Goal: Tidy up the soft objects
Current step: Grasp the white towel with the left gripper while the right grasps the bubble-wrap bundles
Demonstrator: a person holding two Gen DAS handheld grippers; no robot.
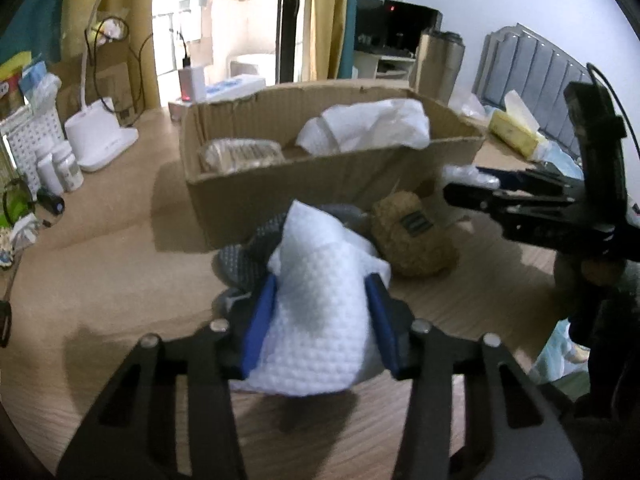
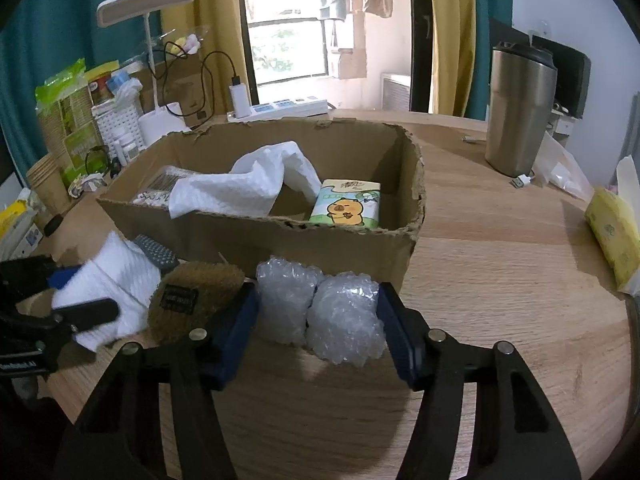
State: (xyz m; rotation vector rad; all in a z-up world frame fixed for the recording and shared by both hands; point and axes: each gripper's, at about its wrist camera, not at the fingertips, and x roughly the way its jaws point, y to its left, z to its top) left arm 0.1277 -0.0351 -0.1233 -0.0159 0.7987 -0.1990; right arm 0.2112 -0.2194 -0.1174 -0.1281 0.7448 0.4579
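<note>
Soft objects are partly sorted: in the left wrist view the cardboard box [image 1: 332, 196] already holds a crumpled white cloth [image 1: 368, 126] and a wrapped packet [image 1: 240, 154], so some of the work seems done. The left gripper [image 1: 322, 316] is clamped on a white textured cloth [image 1: 320, 312], folded and thick, with small dimples on its surface; it is held just above the wooden table [image 1: 120, 300], in front of the box. Behind this cloth lie a grey knitted item [image 1: 244, 256] and a brown fuzzy item [image 1: 412, 236] with a dark label, both outside the box. In the right wrist view the right gripper [image 2: 316, 320] is closed on a wad of bubble wrap [image 2: 320, 312], clear and lumpy, pressed between the two blue pads near the front wall of the box. Inside the box a tissue pack [image 2: 348, 204] with a cartoon animal stands at the right side. I judge that four soft things still wait: the two held ones and the two on the table.
</note>
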